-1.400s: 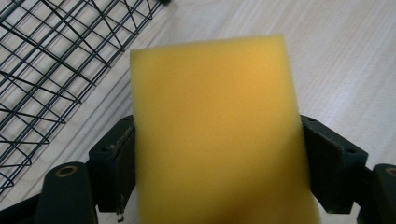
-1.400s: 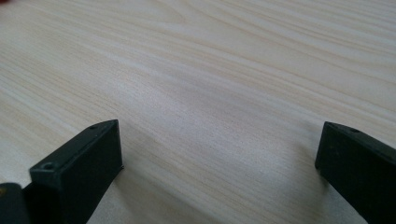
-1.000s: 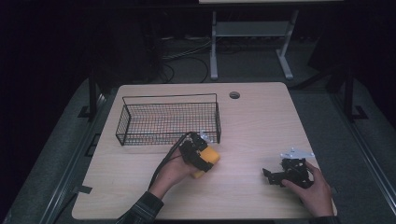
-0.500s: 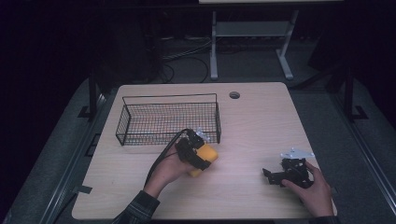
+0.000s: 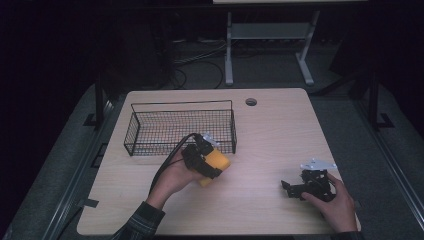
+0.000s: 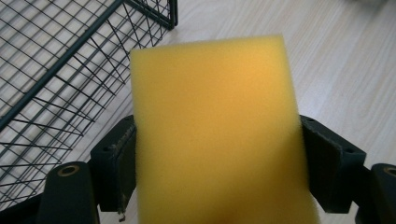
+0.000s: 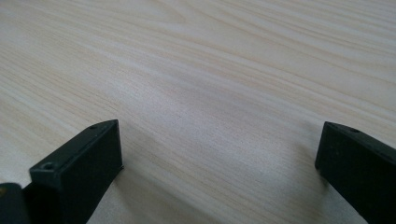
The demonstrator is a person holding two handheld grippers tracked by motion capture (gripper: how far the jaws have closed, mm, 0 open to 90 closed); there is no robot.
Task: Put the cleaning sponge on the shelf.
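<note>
Yellow foam fills most of the left gripper view: a rectangular yellow sponge block (image 6: 215, 130), its lower end cut off by the frame, long axis running away from the left gripper (image 5: 212, 165), whose fingers clamp its sides just beside the black wire basket (image 5: 150, 131). The right gripper (image 5: 290, 188) rests on the pale wooden worktop (image 5: 280, 130), fingers wide apart.
</note>
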